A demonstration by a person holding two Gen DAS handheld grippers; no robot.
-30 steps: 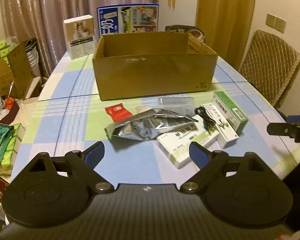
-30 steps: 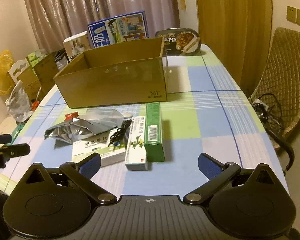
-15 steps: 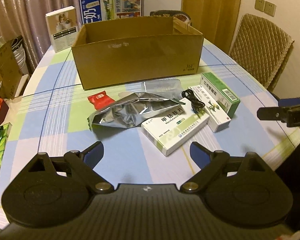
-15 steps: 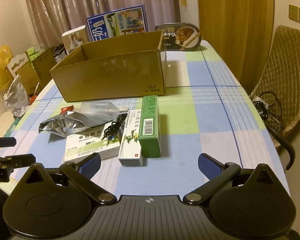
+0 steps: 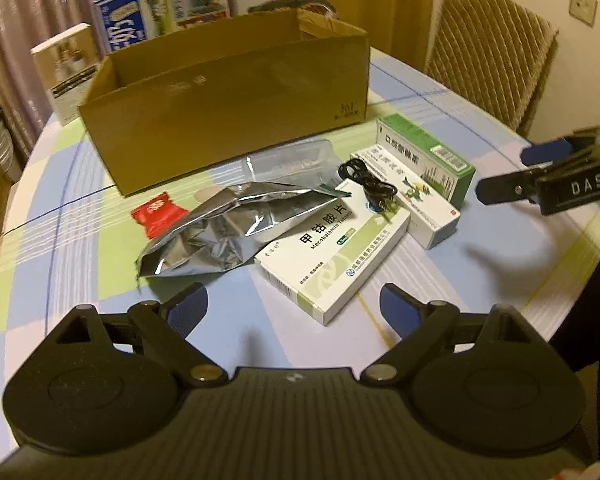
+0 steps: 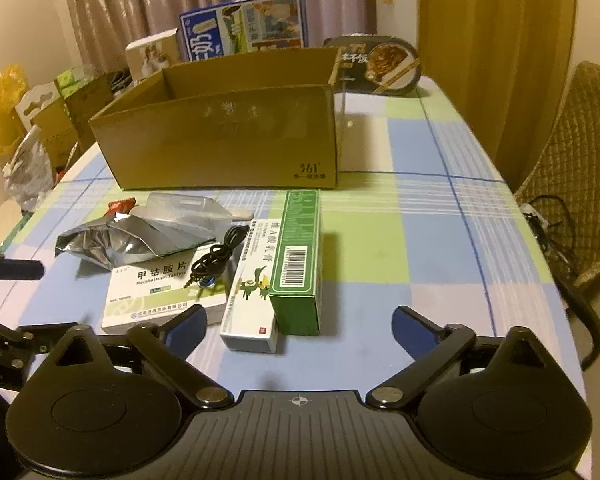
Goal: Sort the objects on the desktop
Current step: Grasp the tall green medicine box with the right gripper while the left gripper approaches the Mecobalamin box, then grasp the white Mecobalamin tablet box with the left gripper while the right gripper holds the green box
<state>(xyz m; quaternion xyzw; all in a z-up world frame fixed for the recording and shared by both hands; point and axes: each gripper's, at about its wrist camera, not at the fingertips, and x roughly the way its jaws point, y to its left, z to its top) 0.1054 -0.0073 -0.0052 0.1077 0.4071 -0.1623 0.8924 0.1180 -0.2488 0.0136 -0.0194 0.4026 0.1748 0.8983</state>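
Box interior, packet partly hidden.
We cannot see the cardboard box floor; foil pouch overlaps the red packet.

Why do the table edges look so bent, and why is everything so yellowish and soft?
Both views: a fisheye lens bows the table and cardboard box; warm indoor light tints everything. Left wrist view: slight motion blur, glare on the foil pouch. Right wrist view: the green carton casts a soft shadow rightward.

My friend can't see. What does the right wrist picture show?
An open right gripper hovers over a checked tablecloth before a green carton, two white medicine boxes and a crumpled silver foil pouch. Behind them stands an open brown cardboard box.
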